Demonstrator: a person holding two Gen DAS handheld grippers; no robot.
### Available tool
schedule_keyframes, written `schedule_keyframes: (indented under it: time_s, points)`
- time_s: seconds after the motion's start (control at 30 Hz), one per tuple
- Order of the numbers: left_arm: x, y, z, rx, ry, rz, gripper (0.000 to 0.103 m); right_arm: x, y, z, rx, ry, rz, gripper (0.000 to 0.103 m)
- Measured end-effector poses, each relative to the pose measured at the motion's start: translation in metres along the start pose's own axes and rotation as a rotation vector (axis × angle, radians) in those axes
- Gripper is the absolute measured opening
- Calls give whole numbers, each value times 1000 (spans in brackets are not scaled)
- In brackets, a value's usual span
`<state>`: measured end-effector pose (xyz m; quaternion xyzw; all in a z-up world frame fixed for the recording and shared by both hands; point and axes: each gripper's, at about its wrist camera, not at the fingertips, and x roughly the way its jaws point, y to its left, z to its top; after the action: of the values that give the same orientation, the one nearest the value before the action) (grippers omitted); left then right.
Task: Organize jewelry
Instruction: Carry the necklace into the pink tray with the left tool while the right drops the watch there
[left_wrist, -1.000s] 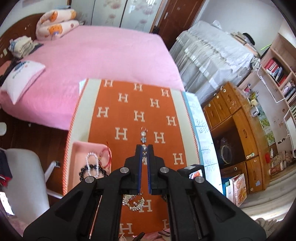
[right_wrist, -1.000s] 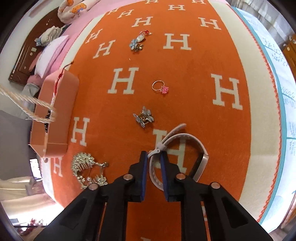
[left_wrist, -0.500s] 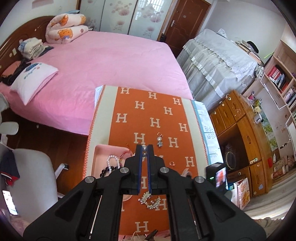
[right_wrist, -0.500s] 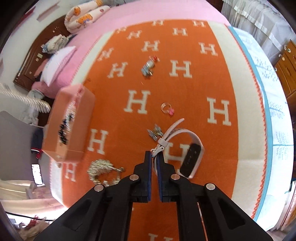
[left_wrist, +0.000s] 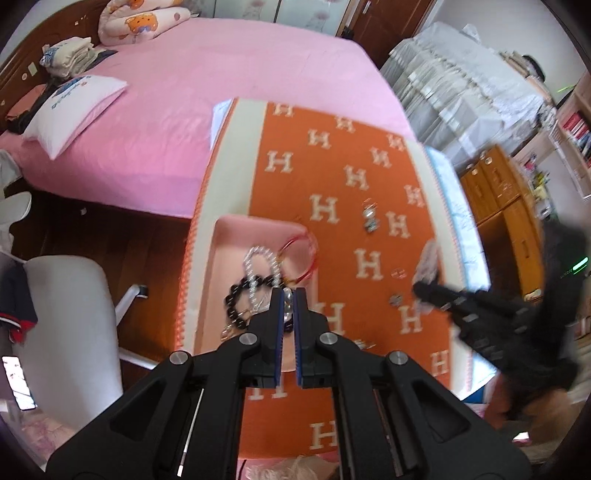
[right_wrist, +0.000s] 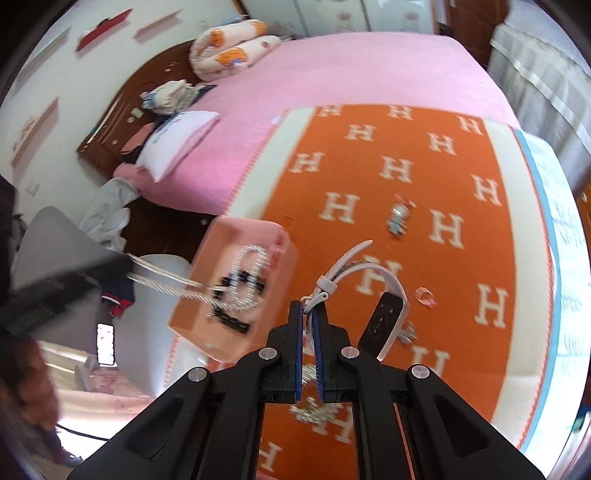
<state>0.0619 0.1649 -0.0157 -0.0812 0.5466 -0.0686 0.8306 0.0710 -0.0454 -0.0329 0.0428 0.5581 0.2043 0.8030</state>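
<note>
Beads already lie in the pink tray under the left claw, clamped on a pale strand, while the right claw grips the white watch; small pieces beyond await sorting

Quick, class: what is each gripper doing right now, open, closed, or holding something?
Left gripper: closed on a small silvery jewelry piece, over the pink tray.
Right gripper: closed on the strap of the white wristband with black screen, lifted.
</note>
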Motion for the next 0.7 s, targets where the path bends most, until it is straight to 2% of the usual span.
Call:
schedule_keyframes:
  time_s: [0.27, 0.37, 0.43, 0.5, 0.7]
  points:
    - [46, 24, -21, -35, 82, 39, 5, 4, 58, 28, -115, -17, 58, 5]
    - [50, 35, -27, -62, 89, 49, 16, 12, 80, 37, -158, -5, 71, 5]
    - [48, 45, -32, -92, 83, 59, 34, 19, 91, 41, -181, 7, 81, 5]
    - [45, 54, -36, -125, 66, 75, 38, 31, 104, 44, -212, 22, 85, 5]
    - [38, 80, -46, -198, 51, 107, 38, 85, 136, 55, -304, 96, 56, 5]
